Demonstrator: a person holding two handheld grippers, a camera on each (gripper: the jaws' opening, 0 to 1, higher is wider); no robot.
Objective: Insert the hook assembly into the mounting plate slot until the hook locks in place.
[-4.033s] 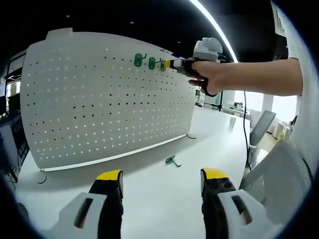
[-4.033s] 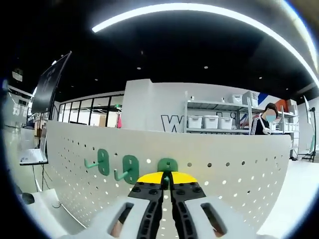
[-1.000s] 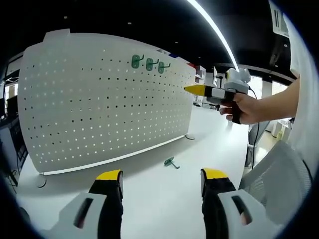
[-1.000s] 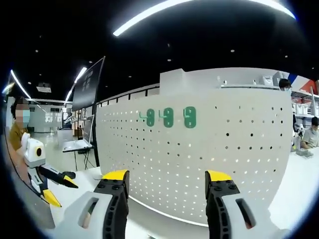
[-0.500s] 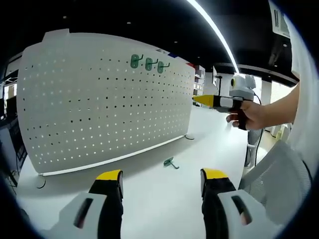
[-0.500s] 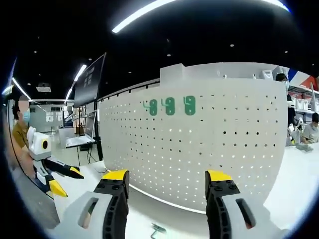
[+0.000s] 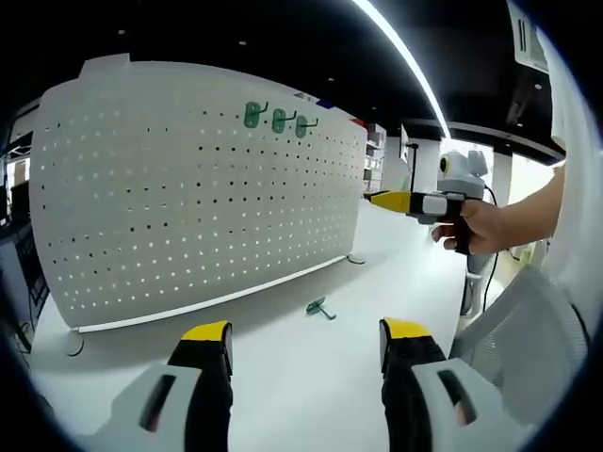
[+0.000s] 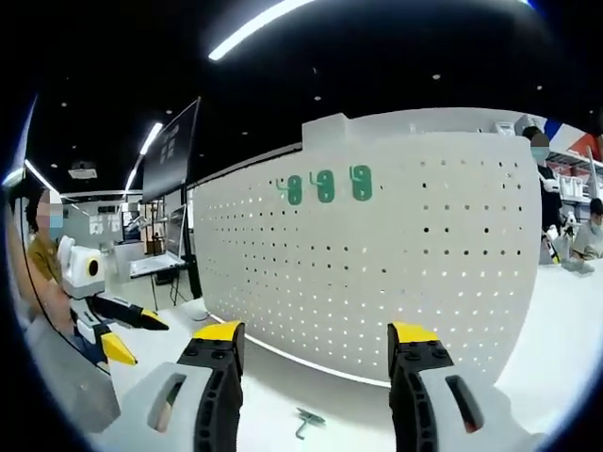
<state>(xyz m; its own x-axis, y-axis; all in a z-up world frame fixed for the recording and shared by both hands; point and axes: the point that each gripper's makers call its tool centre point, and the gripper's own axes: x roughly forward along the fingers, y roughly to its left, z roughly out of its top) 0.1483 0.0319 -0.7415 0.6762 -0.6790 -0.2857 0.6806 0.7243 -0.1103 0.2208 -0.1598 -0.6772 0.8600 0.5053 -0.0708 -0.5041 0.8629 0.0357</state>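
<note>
Three green hooks [image 7: 279, 119] on one pegboard [image 7: 188, 198], one loose hook [image 7: 318, 308] on one table [image 7: 301, 377]

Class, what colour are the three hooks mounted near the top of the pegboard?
Green. The hooks show best in the right gripper view.

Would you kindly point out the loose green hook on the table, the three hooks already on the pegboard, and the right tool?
Loose green hook [image 7: 320, 308], left gripper view, on its middle.
Three mounted green hooks [image 8: 325, 185], right gripper view, on the middle hook's plate.
Right tool [image 7: 384, 198], left gripper view, on its yellow tips.
</note>
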